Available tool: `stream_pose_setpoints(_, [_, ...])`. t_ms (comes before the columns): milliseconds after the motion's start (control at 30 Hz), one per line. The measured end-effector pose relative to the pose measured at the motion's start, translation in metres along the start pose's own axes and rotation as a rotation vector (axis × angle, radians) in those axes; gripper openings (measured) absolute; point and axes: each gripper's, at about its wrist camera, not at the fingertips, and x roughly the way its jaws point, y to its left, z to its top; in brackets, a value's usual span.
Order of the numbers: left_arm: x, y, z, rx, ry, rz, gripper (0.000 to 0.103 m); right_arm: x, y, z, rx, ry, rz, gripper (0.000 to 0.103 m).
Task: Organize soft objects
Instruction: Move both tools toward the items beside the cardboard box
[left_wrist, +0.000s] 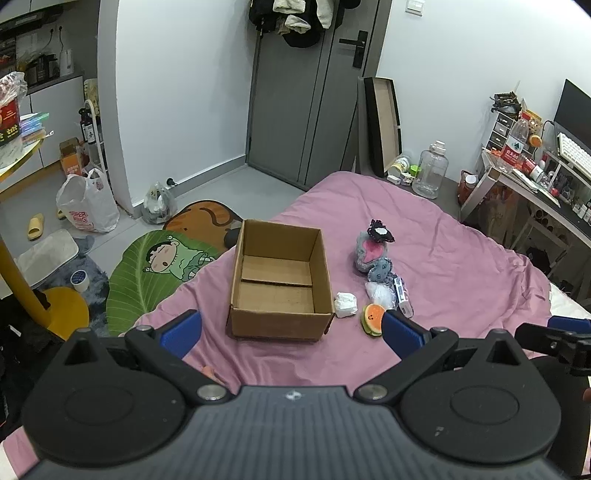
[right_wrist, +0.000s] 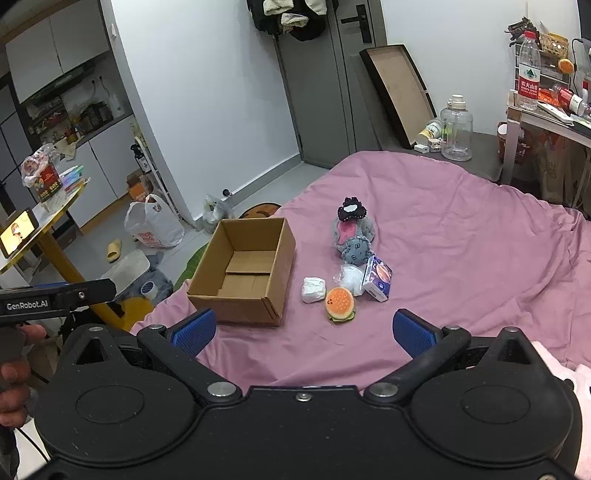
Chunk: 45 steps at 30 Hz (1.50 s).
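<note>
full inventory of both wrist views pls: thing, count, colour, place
cardboard box: 1, brown, open and empty, on the bed, left of the toys
burger plush: 1, orange, tan and green, nearest toy, right of the box
white bundle: 1, white, between box and burger plush
clear plastic bag: 1, whitish, behind the burger plush
small carton: 1, white and purple, right of the plastic bag
grey plush: 1, grey and pink, black piece on top, farthest back
bedsheet: 1, pink, under everything
left gripper: 1, black, blue pads, open, empty
right gripper: 1, black, blue pads, open, empty
</note>
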Motion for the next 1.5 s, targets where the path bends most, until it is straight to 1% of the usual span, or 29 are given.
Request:
stream_pose_setpoints(333, [-0.0006,-0.0023,-0.0071,0.001,-0.001,-0.015,0.103,-0.0003,-0.0039,-0.0028,0.014,-0.002,-0.012,0.103])
stream_pose_setpoints(667, [-0.002,-0.0035,-0.0072,-0.009,-0.004,-0.016,0.103,-0.0002,-0.0067,-0.0043,0.02,-0.004,-0.021,0.103])
stream_pose_setpoints(933, [-0.0046,-0.0041,-0.007,-0.012,-0.012,-0.022,0.103,0.0006,-0.0064,-0.0057,0.014,0.011,-0.02,0.103])
stream_pose_setpoints(1167, [-0.0053,-0.0025,-0.0065,-0.021,-0.013,-0.017,0.103,0.0012,-0.0039,-0.0061,0.007,0.017,-0.025,0.103])
stream_pose_setpoints(1500, [-0.0059,-0.0003,-0.0071,-0.024,-0.012,-0.006,0.103,0.0037,-0.0038,-0.0072,0.003,0.021,-0.007,0.103])
